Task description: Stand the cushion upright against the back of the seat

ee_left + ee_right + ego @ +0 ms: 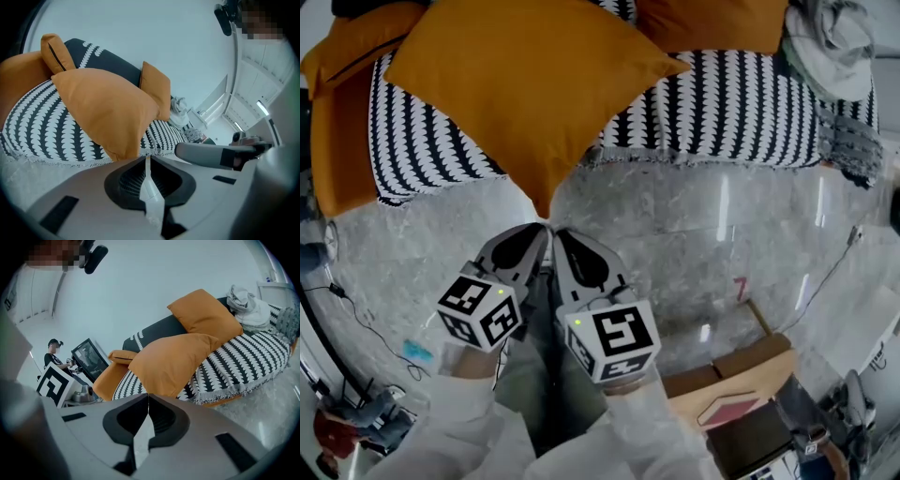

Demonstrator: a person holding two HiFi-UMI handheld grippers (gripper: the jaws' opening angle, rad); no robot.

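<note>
Your left gripper (pixel 146 158) has its jaws clenched, and a sliver of orange shows right at their tips. Your right gripper (pixel 148 394) is clenched the same way, so I read both as pinching the lowest corner of the cushion (pixel 525 75). The 2 grippers sit side by side, tips almost touching, just in front of the seat (pixel 741 103). The cushion lies slanted across the black-and-white seat cover, with the gripped corner poking past the front edge above the floor (pixel 694 234); it lies rather than stands. By my reading you are at the grasp stage, and the standing-up is not yet done. The next move calls for carrying that corner up and inward over the seat, so the cushion tips onto an edge and leans on the back of the seat (pixel 154 331), beside the second orange cushion (pixel 206 315) propped there. A 1-corner hold may let it swing or fold. Only the head view shows both grippers together and the overhang. Only the gripper views show the dark back rising behind the cushions, and the right gripper view adds a person (pixel 52 355) at a monitor (pixel 89 357) off to the side.
</note>
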